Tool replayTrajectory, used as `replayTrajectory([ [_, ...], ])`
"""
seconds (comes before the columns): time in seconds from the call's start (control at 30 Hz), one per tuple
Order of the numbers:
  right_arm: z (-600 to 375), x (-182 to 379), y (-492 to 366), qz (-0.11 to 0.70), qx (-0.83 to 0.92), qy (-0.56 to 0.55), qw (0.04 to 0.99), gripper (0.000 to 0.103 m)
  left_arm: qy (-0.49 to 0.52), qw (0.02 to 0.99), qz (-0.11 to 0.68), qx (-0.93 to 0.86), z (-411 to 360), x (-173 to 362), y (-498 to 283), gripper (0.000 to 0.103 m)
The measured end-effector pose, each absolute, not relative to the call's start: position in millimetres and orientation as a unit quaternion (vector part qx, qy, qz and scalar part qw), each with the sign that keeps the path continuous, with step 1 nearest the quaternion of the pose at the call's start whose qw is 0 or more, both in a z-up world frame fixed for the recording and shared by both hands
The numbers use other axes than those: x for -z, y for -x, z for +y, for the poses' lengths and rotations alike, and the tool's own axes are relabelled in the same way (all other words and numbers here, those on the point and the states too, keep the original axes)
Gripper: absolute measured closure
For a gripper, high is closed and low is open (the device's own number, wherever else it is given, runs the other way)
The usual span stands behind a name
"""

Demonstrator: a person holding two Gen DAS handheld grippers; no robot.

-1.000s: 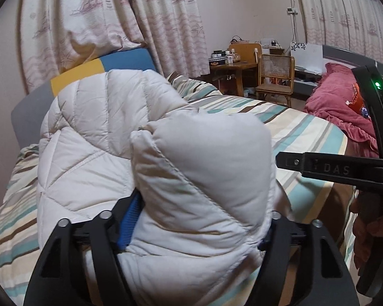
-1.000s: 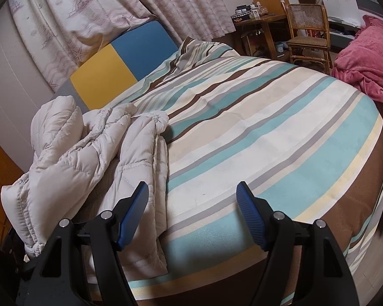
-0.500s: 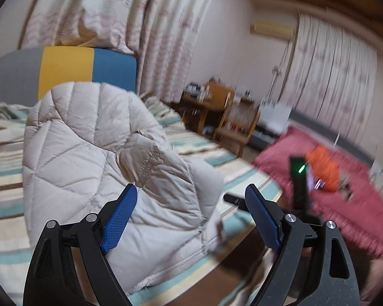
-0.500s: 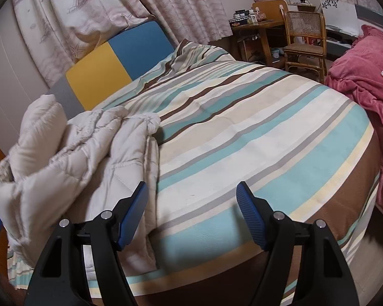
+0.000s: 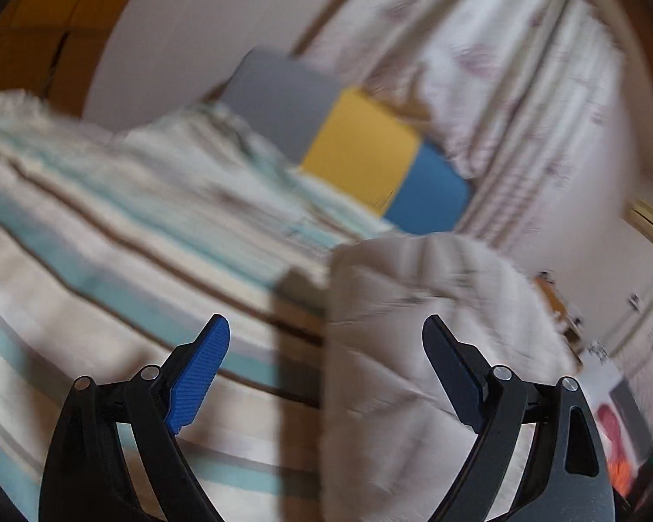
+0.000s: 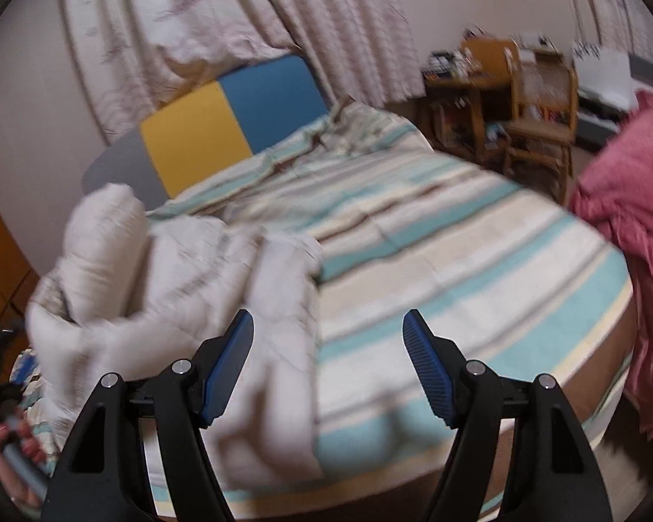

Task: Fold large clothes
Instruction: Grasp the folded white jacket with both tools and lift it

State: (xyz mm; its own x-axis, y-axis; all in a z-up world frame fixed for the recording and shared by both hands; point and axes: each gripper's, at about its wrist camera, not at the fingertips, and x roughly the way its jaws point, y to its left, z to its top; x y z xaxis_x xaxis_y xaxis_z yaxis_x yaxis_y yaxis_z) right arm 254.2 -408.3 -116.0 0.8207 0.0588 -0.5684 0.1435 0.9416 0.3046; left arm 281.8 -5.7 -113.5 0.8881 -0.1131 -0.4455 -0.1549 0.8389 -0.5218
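Blue ribbed pads stand wide apart on my left gripper (image 5: 326,339), and nothing is pinched between them; the jacket (image 5: 435,348) shows past the right-hand finger, loose and free of both pads. My right gripper (image 6: 328,339) is about as roomy, its pads spread and bare, with the jacket's near edge (image 6: 278,348) lying under and behind the left pad but not clamped.

The jacket is a pale quilted puffer, heaped on the left part of the bed (image 6: 479,261), near the front edge, one padded lobe standing up and the rest rumpled, so I judge the fold far from finished.

What could go wrong: the puffy filling springs back, so any flap I lay over may pop open once released. The heap sits close to the bed's edge, and a tug toward me could drag it off the striped cover. If I close on one slippery layer instead of a seam or hem, the shell may slide out of the pads. My left view is smeared with motion, so aiming a grab now risks catching the cover as well as the jacket.

Pose: my left gripper is tilted hard, the bed running aslant across its view, angled somewhat downward. My right points down over the bed's near edge, roughly level side to side, with my other hand (image 6: 8,456) at its lower left.
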Motion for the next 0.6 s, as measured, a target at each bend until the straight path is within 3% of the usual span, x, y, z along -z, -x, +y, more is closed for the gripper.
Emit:
replayTrajectory([
  [0.2,-382.0,69.8,-271.3,0.271,-0.01,-0.15,0.951,0.032,0.279,0.908,0.31,0.039,-37.2,137.7,-324.5,0.04],
  [0.43,-340.1,30.7,-300.6,0.25,-0.073,-0.124,0.958,0.032,0.195,0.929,0.304,0.078,-93.3,117.4,-334.1,0.042],
  [0.6,-313.8,41.5,-337.2,0.273,-0.092,-0.092,0.953,0.033,0.13,0.938,0.311,0.078,-124.4,112.0,-346.5,0.042],
])
